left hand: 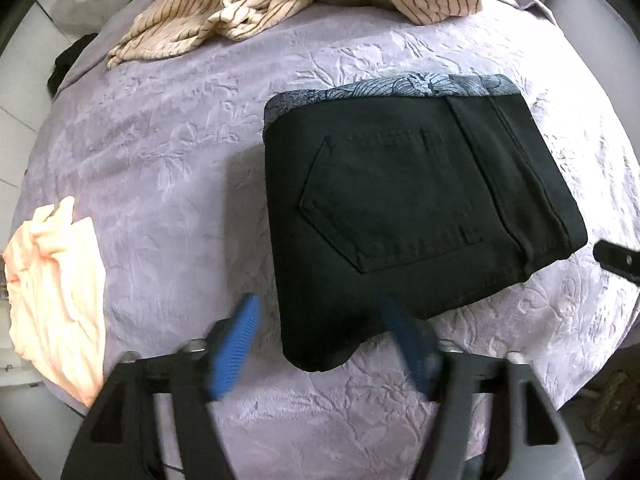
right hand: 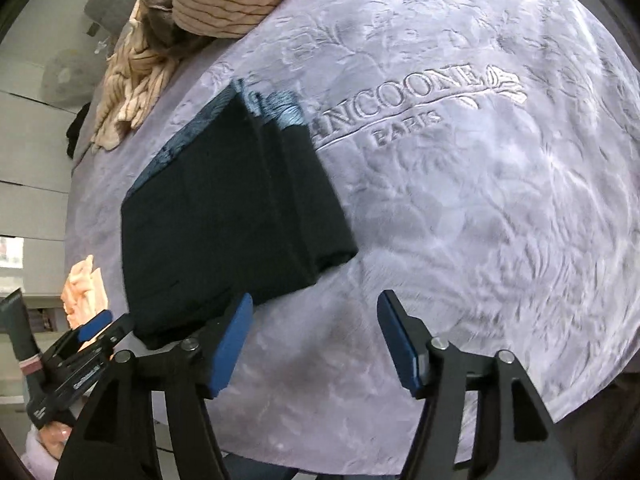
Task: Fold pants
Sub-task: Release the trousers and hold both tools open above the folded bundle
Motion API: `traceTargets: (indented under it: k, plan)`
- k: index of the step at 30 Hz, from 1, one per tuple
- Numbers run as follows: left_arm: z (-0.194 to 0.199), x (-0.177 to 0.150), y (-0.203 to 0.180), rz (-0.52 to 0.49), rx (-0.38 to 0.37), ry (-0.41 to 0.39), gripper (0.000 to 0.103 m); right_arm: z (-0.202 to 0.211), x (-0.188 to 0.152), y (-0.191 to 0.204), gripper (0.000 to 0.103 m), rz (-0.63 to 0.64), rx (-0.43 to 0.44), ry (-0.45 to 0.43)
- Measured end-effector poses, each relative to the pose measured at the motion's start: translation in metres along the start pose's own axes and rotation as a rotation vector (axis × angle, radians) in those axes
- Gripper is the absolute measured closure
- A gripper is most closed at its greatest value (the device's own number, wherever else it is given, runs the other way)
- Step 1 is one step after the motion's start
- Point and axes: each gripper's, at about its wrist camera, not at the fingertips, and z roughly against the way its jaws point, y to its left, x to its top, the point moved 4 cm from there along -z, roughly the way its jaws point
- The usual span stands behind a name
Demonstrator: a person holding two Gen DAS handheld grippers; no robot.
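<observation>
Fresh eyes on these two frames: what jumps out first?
The black pants, folded into a compact block with a back pocket facing up, sit mid-frame on the lavender embossed blanket. Both grippers are open and hold nothing: the left gripper straddles the near corner of the block, and the right gripper sits at its near right edge. A rumpled striped garment lies at the far side.

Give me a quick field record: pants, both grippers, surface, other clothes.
pants: black pants, folded into a compact rectangle, back pocket up, lying flat
left gripper: open, near corner of pants between its fingers, not clamped
right gripper: open, holding nothing, over blanket beside pants
surface: lilac embossed blanket
other clothes: striped garment heaped at far edge; peach garment at left edge
</observation>
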Motion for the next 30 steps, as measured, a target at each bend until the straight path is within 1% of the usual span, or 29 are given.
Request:
traceTargets:
  k: [2,9,13,21,25,30]
  plan:
    - [0.002,0.001,0.001,0.019,-0.012,-0.014,0.015,0.001,-0.005,0.006,0.031,0.004,0.008,0.009]
    - [-0.004,-0.001,0.002,0.02,-0.001,0.018,0.014,-0.008,-0.008,0.02,0.027,0.034,0.02,0.038]
    - [-0.007,-0.001,0.003,0.027,-0.005,0.034,0.015,-0.008,-0.006,0.023,0.025,0.044,0.013,0.041]
    - [-0.01,0.001,0.0,0.021,-0.007,0.038,0.015,-0.008,-0.001,0.026,0.022,0.065,-0.002,0.035]
    - [-0.012,0.003,-0.001,0.02,-0.012,0.043,0.015,-0.009,0.002,0.028,0.018,0.08,-0.004,0.033]
    - [-0.015,0.005,-0.004,0.015,-0.01,0.05,0.014,-0.011,0.004,0.031,0.016,0.11,-0.014,0.032]
